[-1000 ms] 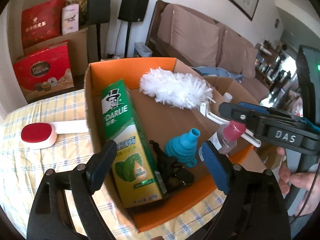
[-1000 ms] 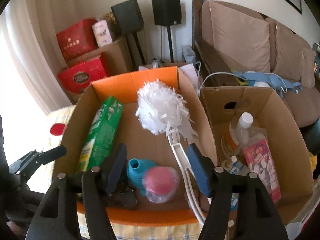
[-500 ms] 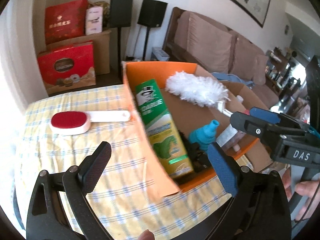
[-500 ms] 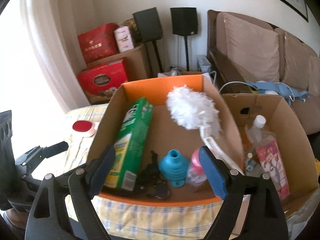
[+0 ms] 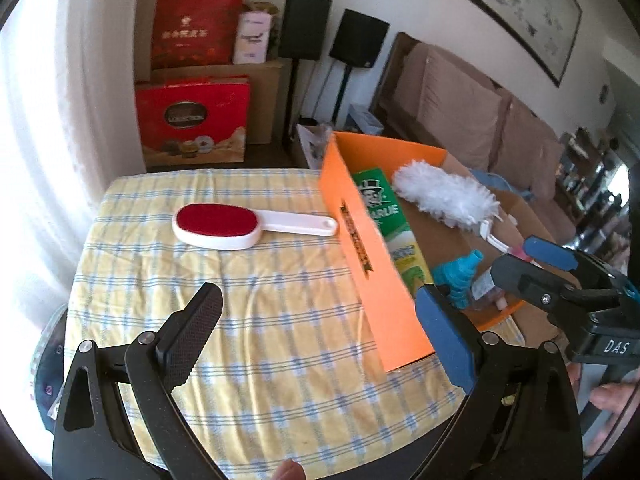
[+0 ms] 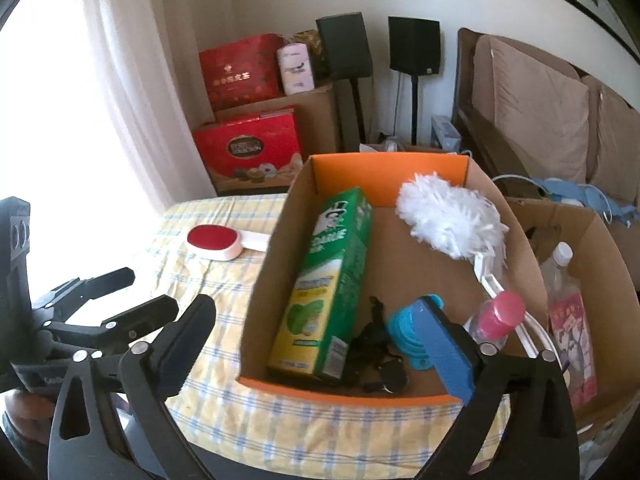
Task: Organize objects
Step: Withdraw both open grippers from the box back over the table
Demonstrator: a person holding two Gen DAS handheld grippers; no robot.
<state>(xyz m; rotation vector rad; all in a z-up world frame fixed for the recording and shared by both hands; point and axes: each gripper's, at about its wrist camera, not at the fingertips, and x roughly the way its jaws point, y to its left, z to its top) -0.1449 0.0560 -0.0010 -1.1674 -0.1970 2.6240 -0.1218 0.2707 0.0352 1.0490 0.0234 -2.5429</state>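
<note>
Two views, left wrist first; the left gripper [image 5: 320, 320] has its fingers spread wide with nothing between them, above the yellow checked tablecloth [image 5: 248, 320]; ahead of the dark left finger [image 5: 192, 336] lies the red lint brush [image 5: 218, 226] with its white handle pointing toward the orange box [image 5: 372, 264]; that box stands just ahead of the blue right finger [image 5: 444, 340], and inside it show a green toothpaste carton [image 5: 384, 216], a white duster [image 5: 444, 198] and a teal funnel [image 5: 460, 276]; the right gripper [image 5: 532, 264] reaches in from the right edge.

From the right wrist, the right gripper [image 6: 320, 348] has just been opening and stands released, nothing between its jaws; the box [image 6: 272, 248] sits between and beyond the fingers; the carton [image 6: 332, 280] lies ahead, centre; the funnel [image 6: 404, 340] is just behind the blue finger [image 6: 444, 352]; a pink-capped bottle [image 6: 500, 316] rests right of that finger, beside the duster [image 6: 448, 216]; the brush [image 6: 218, 242] lies beyond the dark finger [image 6: 180, 352]; the left gripper [image 6: 116, 296] shows at far left, released.
</note>
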